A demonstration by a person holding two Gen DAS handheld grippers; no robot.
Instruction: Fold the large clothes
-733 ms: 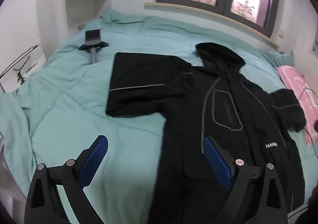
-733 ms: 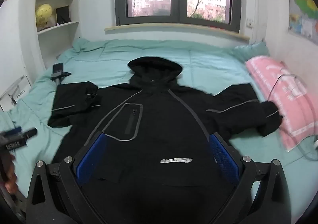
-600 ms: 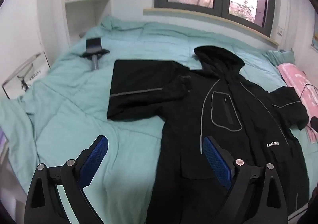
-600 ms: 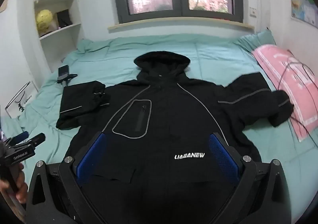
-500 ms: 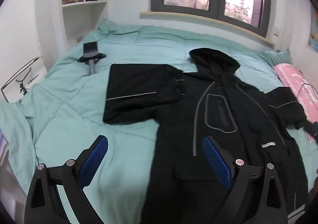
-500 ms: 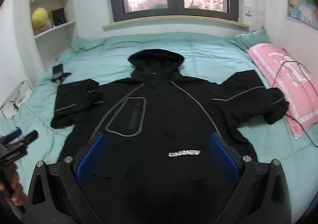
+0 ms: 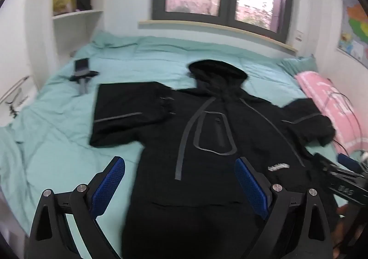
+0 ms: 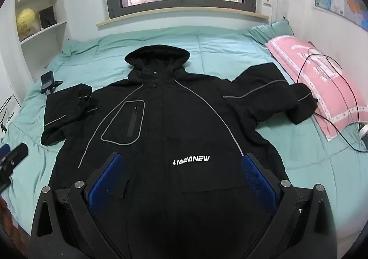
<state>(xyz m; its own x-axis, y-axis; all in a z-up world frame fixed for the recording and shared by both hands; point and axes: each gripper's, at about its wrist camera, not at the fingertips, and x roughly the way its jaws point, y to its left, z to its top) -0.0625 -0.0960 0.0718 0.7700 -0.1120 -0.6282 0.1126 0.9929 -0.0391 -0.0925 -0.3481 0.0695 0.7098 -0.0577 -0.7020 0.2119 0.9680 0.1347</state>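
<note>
A black hooded jacket (image 8: 174, 125) (image 7: 207, 144) with grey piping and a white chest logo lies face up on the teal bed, hood toward the window. Both sleeves are folded back on themselves, one at the left (image 8: 66, 109) and one at the right (image 8: 276, 98). My right gripper (image 8: 181, 180) hangs open above the jacket's lower front, nothing between its blue pads. My left gripper (image 7: 180, 186) is open too, above the jacket's lower left side. Each gripper shows at the edge of the other's view, the right one (image 7: 340, 180) and the left one (image 8: 9, 160).
A pink pillow (image 8: 322, 84) with a black cable (image 8: 345, 98) and a white charger lies at the bed's right side. A phone on a small stand (image 8: 49, 83) sits at the left. White shelves (image 8: 39, 17) hold a yellow globe and books. The window wall closes the far side.
Both views have shifted and swayed a little over the jacket. The left view has turned to the right, bringing the right gripper into its edge. The jacket has not moved.
</note>
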